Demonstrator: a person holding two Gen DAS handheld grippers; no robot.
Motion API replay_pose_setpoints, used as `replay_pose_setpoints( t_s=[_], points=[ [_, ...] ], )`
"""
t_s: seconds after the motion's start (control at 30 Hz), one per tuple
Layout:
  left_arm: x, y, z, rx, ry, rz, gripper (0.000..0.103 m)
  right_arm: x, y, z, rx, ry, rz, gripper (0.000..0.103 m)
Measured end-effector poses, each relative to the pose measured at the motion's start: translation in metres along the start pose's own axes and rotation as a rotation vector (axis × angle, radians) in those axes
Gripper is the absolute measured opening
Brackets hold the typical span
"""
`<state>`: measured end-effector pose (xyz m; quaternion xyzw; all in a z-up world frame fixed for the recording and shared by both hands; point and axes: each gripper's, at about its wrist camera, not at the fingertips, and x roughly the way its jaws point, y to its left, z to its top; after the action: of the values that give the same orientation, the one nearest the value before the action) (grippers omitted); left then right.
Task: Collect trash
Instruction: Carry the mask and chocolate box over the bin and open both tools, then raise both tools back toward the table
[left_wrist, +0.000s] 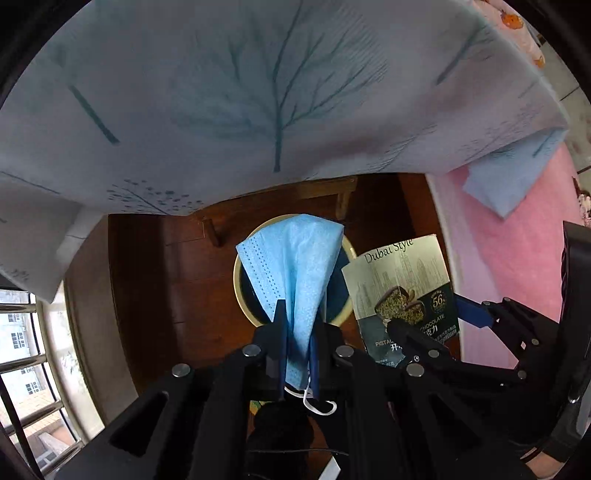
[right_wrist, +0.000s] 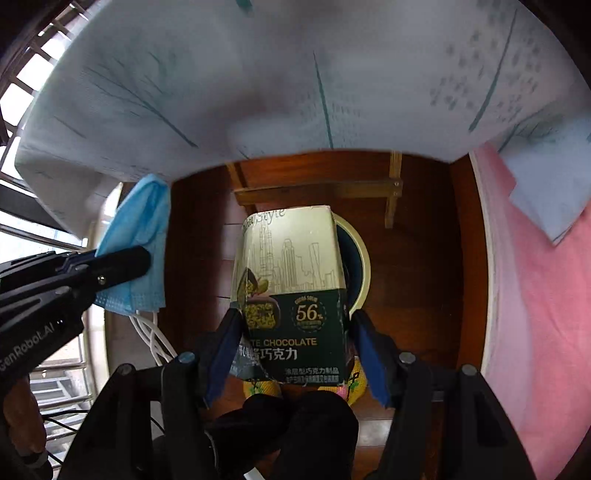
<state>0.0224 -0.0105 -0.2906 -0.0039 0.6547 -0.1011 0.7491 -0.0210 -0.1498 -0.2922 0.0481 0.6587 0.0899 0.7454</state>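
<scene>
two grippers above a bin (left_wrist: 242, 291) — left gripper (left_wrist: 297, 332) clamps a blue mask (left_wrist: 295, 266), right gripper (right_wrist: 295, 332) grips a chocolate box (right_wrist: 291, 280).

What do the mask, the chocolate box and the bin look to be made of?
Mask: soft non-woven fabric, matte blue; stitched dotted edge, limp folds, white elastic loop.
Chocolate box: thin printed cardboard, slightly glossy; crisp creases, dented and torn edges.
Bin: probably plastic, though the look leaves it open; smooth cream rim, dark inside.
</scene>
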Motion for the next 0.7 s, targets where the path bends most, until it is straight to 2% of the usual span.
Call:
replay_pose_setpoints(
  t_s=[0.13,0.2,0.23,0.27,0.3,0.37,0.43,0.5,0.6,0.7],
  points=[
    [0.046,0.004,0.006,0.017,0.016,-0.008,0.013,0.045,-0.008,0.005,0.018,0.001,-0.023,0.062],
    [0.060,0.002,0.008,0.039,0.016,0.005,0.022,0.061,-0.011,0.008,0.025,-0.002,-0.024,0.063],
    [0.068,0.001,0.010,0.053,0.016,0.021,0.033,0.070,-0.014,0.010,0.033,-0.004,-0.026,0.063],
    [0.074,0.001,0.009,0.061,0.015,0.032,0.049,0.076,-0.016,0.009,0.042,-0.006,-0.022,0.065],
    [0.079,0.002,0.010,0.062,0.012,0.038,0.055,0.083,-0.019,0.010,0.055,-0.006,-0.014,0.065],
    [0.086,0.010,0.011,0.051,0.001,0.056,0.077,0.095,-0.023,0.013,0.083,-0.006,-0.015,0.065],
    [0.092,0.016,0.013,0.045,0.003,0.066,0.088,0.107,-0.030,0.016,0.118,0.006,0.004,0.065],
    [0.096,0.023,0.014,0.046,0.000,0.076,0.088,0.114,-0.035,0.020,0.149,0.014,0.014,0.065],
    [0.094,0.031,0.017,0.050,-0.006,0.091,0.091,0.112,-0.036,0.021,0.163,-0.011,0.024,0.072],
    [0.084,0.037,0.015,0.036,-0.024,0.082,0.098,0.103,-0.028,0.022,0.156,-0.031,0.016,0.077]
  ],
)
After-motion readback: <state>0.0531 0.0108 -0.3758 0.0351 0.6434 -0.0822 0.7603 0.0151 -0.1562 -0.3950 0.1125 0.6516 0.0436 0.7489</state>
